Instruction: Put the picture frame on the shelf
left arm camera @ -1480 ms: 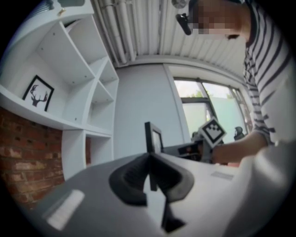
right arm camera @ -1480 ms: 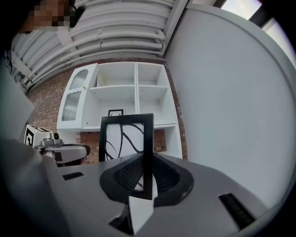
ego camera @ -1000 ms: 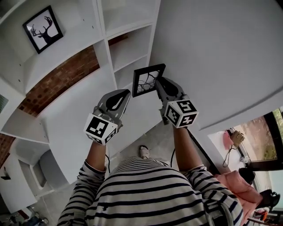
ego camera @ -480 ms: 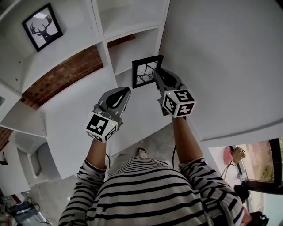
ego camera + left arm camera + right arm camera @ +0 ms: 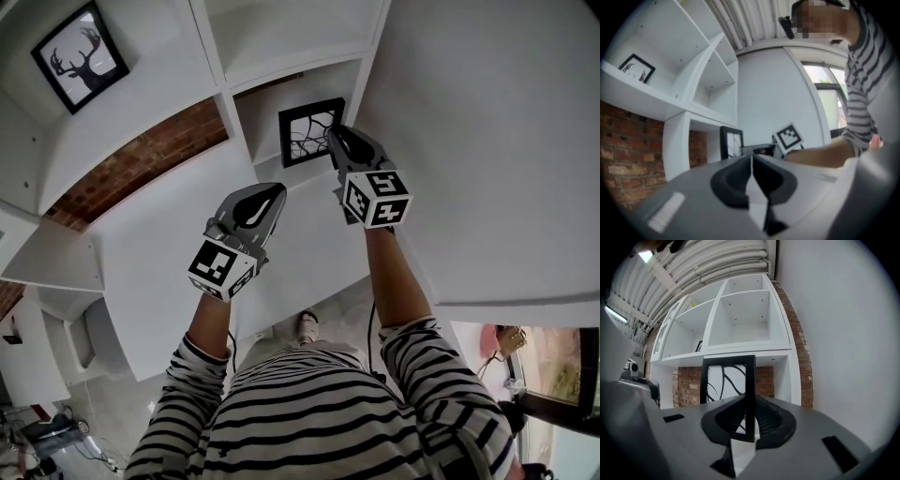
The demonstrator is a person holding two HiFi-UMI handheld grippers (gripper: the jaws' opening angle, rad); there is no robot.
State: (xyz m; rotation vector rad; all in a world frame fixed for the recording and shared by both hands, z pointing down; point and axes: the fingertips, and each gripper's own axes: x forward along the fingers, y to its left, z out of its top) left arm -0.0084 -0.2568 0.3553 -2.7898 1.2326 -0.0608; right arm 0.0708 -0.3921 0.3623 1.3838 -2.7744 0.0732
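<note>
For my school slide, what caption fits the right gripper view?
Right gripper clamps a black picture frame by its edge, facing the white shelf.

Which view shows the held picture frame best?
The right gripper view: the picture frame stands large and centred, its right edge clamped in the right gripper. The head view shows it small at the shelf; the left gripper view only a distant glimpse.

Three cameras on one shelf corner

The head view looks steeply down past a striped shirt onto the left gripper (image 5: 275, 192) and right gripper (image 5: 335, 141). Each gripper view rides low behind its own fingers, facing the white shelf (image 5: 768, 348). All three catch the picture frame (image 5: 311, 131), nearest in the right gripper view.
</note>
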